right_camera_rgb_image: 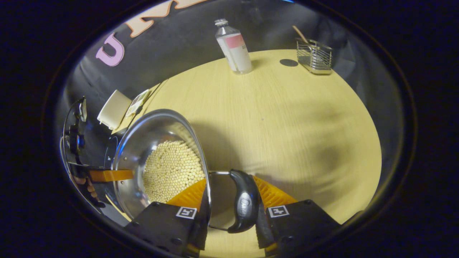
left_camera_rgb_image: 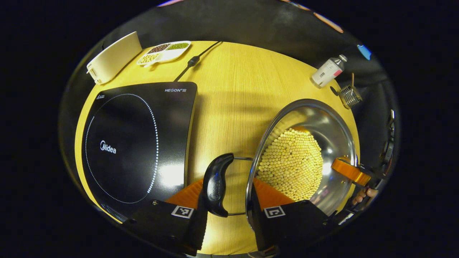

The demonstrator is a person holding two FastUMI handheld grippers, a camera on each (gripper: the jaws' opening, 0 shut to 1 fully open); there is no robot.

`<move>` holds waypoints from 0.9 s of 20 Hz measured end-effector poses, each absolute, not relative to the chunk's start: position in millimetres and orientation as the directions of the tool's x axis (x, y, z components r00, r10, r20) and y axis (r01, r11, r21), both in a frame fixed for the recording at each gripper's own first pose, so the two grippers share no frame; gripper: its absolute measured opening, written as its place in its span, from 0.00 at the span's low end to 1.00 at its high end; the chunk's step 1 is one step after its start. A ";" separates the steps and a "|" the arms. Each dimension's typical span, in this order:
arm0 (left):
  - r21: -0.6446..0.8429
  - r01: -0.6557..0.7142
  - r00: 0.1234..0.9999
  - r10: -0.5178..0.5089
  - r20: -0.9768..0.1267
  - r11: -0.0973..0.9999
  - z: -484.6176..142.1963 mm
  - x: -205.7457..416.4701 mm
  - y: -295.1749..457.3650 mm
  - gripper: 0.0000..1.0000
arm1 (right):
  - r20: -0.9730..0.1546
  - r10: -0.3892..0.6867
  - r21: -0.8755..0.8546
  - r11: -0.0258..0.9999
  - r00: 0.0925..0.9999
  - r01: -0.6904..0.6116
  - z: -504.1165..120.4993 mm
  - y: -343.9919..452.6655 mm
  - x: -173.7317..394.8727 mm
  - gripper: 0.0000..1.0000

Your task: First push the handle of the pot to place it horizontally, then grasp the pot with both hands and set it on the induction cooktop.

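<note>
Steel is what we would be lifting: in the left gripper view the pot [left_camera_rgb_image: 304, 157], holding pale beans [left_camera_rgb_image: 292, 163], sits on the tabletop [left_camera_rgb_image: 236, 93] just right of the cooktop [left_camera_rgb_image: 138, 143]. Our left claw [left_camera_rgb_image: 229, 211] brackets the near side handle [left_camera_rgb_image: 216, 184] and the rim, though we cannot tell if it is pinching. We judge the pot heavy, rigid and slick, so the two handles are the best holds. The cooktop reads "Midea" and "HEGON III".

In the right gripper view, the right claw [right_camera_rgb_image: 233, 215] likewise straddles the other handle [right_camera_rgb_image: 244, 200]; contact is unclear. The bottle's [right_camera_rgb_image: 235, 46] label is too small to read, and a wire basket [right_camera_rgb_image: 315, 57] stands beside it.
</note>
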State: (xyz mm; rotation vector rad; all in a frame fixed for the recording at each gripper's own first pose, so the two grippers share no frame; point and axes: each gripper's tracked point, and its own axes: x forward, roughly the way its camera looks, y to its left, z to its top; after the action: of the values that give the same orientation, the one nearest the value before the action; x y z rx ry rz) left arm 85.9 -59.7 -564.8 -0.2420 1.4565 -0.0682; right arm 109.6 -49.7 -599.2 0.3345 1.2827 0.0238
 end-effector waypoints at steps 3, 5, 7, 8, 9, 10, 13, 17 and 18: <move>-0.202 -0.084 0.106 -0.193 -0.975 0.976 -556.0 80.8 -59.3 0.54 | -0.936 0.204 0.261 0.949 0.286 0.177 -594.7 -49.0 103.5 0.48; -0.199 -0.070 0.126 -0.189 -0.974 0.977 -546.6 83.2 -55.5 0.53 | -0.934 0.205 0.268 0.944 0.293 0.191 -585.7 -45.1 100.3 0.54; -0.197 -0.063 0.138 -0.187 -0.973 0.978 -536.4 82.7 -48.7 0.54 | -0.930 0.209 0.273 0.944 0.303 0.186 -577.1 -38.2 100.4 0.47; -0.197 -0.067 0.149 -0.185 -0.971 0.978 -531.5 83.2 -43.2 0.51 | -0.927 0.214 0.278 0.943 0.307 0.183 -573.4 -32.5 101.9 0.47; -0.194 -0.070 0.155 -0.182 -0.971 0.978 -526.1 81.6 -38.0 0.53 | -0.925 0.220 0.285 0.941 0.309 0.181 -568.9 -26.3 103.1 0.48; -0.191 -0.074 0.162 -0.177 -0.971 0.979 -522.3 81.0 -32.2 0.53 | -0.923 0.226 0.290 0.940 0.311 0.178 -565.4 -21.2 103.5 0.47; -0.180 -0.089 0.177 -0.163 -0.971 0.980 -509.7 76.9 -7.5 0.54 | -0.917 0.243 0.305 0.938 0.317 0.163 -557.3 5.9 107.1 0.47; -0.177 -0.090 0.193 -0.157 -0.968 0.980 -500.4 78.3 33.5 0.53 | -0.914 0.241 0.306 0.937 0.327 0.166 -547.7 47.2 109.4 0.54; -0.179 -0.086 0.200 -0.159 -0.967 0.980 -498.3 79.6 46.4 0.53 | -0.914 0.237 0.304 0.937 0.330 0.169 -545.4 59.6 109.6 0.54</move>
State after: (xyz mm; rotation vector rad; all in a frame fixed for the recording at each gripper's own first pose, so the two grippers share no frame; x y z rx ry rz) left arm 79.6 46.4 -498.3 -0.2110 1.3716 -0.0514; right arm 109.6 59.6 -545.4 0.3770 1.2420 0.0457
